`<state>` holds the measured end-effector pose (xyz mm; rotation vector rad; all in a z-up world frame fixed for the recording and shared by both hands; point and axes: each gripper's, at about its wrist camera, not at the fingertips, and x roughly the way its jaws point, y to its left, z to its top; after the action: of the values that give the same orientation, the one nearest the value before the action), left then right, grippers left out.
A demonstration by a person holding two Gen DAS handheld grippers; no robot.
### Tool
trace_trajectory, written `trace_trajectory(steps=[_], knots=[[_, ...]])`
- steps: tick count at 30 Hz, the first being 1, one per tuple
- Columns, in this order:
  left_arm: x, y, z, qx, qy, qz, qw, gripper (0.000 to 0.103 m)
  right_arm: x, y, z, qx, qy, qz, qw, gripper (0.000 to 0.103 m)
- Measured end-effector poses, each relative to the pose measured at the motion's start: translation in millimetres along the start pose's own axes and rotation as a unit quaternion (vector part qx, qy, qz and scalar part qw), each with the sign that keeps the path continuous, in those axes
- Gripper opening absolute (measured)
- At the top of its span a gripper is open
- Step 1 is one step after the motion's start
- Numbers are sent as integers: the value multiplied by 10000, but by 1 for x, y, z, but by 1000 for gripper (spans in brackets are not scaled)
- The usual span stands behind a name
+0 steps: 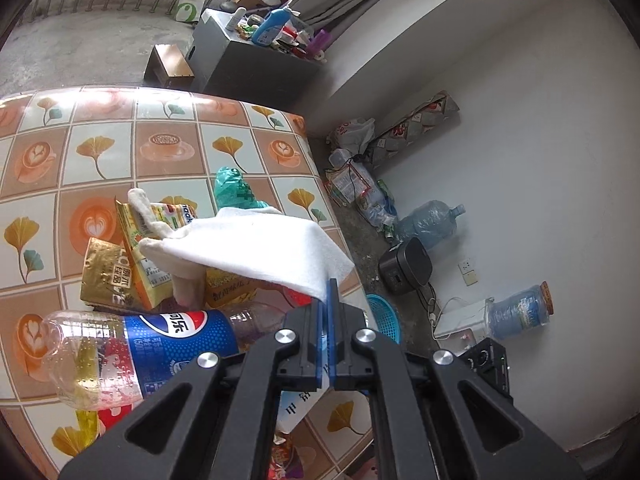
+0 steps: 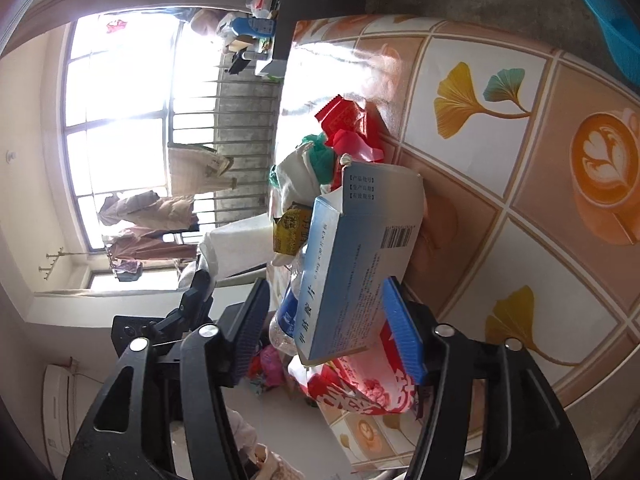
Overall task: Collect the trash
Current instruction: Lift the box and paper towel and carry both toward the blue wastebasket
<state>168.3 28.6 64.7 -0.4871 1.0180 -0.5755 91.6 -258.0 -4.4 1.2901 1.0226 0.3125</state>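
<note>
My left gripper (image 1: 328, 300) is shut on the corner of a white tissue sheet (image 1: 256, 244) and holds it above a pile of trash on the patterned table (image 1: 100, 148). The pile holds a Pepsi bottle (image 1: 136, 356), yellow snack wrappers (image 1: 132, 264) and a green plastic bag (image 1: 232, 188). My right gripper (image 2: 324, 320) is open, its blue fingers either side of a blue-and-white medicine box (image 2: 352, 264); I cannot tell if they touch it. Red wrappers (image 2: 352, 124) lie beyond the box. The tissue also shows in the right wrist view (image 2: 236, 248).
A blue plastic basket (image 1: 384, 316) stands on the floor beside the table. Water jugs (image 1: 432, 220), a dark rice cooker (image 1: 404, 266) and bags lie along the white wall. A dark cabinet (image 1: 248, 60) with bottles stands beyond the table. A window (image 2: 120, 120) shows in the right wrist view.
</note>
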Motion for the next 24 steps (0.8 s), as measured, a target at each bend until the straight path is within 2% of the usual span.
trace_trajectory(steps=[3, 12, 18, 24], knots=[[7, 11, -8, 8, 54, 177, 9998, 1, 15, 8, 6, -11, 68, -209, 9998, 68], [18, 19, -23, 252, 216, 131, 9994, 1, 56, -4, 15, 602, 350, -669, 9953, 68], [36, 25, -41, 224, 644, 32, 9977, 1, 48, -19, 17, 934, 224, -695, 9929, 68], [44, 19, -52, 295, 893, -197, 9954, 1, 32, -19, 15, 863, 55, -739, 9935, 67]])
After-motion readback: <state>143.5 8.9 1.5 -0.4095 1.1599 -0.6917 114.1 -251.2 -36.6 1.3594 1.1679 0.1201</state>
